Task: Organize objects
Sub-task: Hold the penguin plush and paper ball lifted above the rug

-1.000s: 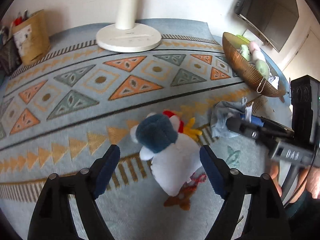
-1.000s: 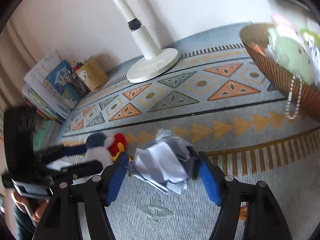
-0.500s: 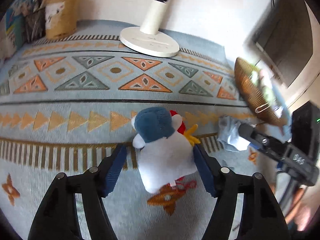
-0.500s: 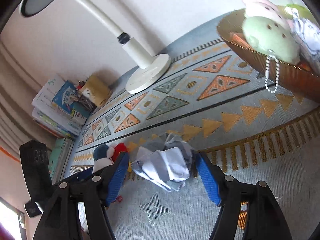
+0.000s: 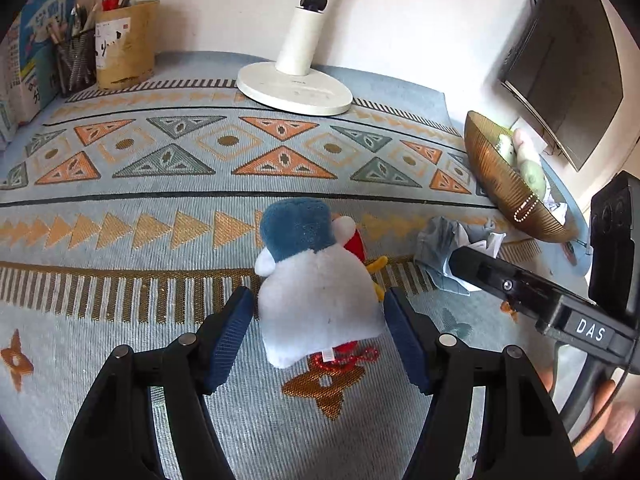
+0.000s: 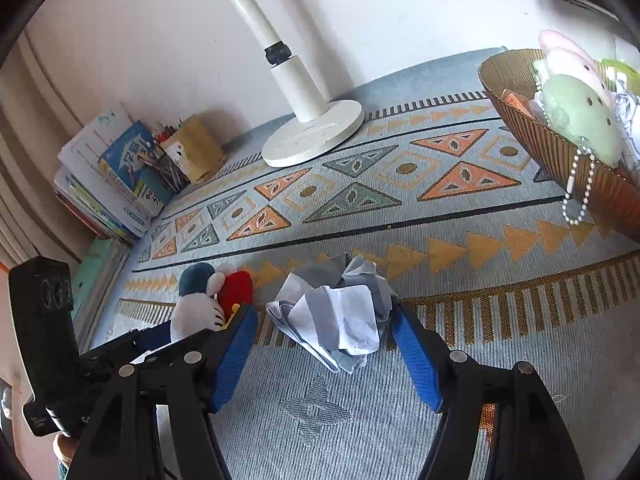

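Left fingers (image 5: 231,336): spread wide; the white-bodied, blue-headed plush bird toy (image 5: 314,280) is bracketed between the pads, with a gap seen on each side.
Toy axis: laid straight ahead along the fingers, head farthest away.
Right fingers (image 6: 416,350): parted likewise around the crumpled grey-and-white paper wad (image 6: 340,316), no contact made out.
Bench: both things are carried by the patterned blue woven cloth (image 5: 160,184).
Destination, as judged: the ribbed brown oval bowl (image 6: 560,156), lying ahead and to the right, nearer the right gripper (image 6: 324,354).
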Tool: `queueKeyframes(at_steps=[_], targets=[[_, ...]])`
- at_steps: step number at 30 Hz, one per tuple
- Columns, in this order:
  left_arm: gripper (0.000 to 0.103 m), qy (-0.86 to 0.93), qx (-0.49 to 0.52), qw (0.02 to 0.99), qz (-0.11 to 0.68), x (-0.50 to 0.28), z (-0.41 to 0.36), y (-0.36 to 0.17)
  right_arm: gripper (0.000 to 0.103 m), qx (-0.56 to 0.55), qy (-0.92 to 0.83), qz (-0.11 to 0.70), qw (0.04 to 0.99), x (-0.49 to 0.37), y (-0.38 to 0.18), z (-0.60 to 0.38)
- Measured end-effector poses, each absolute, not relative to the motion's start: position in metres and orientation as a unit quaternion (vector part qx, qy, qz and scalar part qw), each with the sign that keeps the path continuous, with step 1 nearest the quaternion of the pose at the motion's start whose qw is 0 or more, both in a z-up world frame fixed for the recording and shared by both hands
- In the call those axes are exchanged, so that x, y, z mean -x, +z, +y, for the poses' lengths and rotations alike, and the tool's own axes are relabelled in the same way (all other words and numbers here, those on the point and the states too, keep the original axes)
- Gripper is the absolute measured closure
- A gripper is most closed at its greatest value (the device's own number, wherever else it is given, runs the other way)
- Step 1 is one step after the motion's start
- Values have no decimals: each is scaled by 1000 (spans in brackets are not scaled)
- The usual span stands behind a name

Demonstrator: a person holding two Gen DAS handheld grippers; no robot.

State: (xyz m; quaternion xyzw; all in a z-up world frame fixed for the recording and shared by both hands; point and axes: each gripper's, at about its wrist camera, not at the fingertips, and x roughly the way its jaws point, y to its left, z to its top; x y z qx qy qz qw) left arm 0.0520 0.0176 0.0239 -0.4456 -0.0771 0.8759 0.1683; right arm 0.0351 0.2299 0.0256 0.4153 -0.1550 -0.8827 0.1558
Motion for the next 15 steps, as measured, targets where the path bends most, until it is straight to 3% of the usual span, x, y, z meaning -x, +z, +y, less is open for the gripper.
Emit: queueKeyframes(at_steps=[15], targets=[[36, 893, 436, 108, 33, -58, 43, 18, 35, -416, -895, -70, 142, -41, 27, 201]])
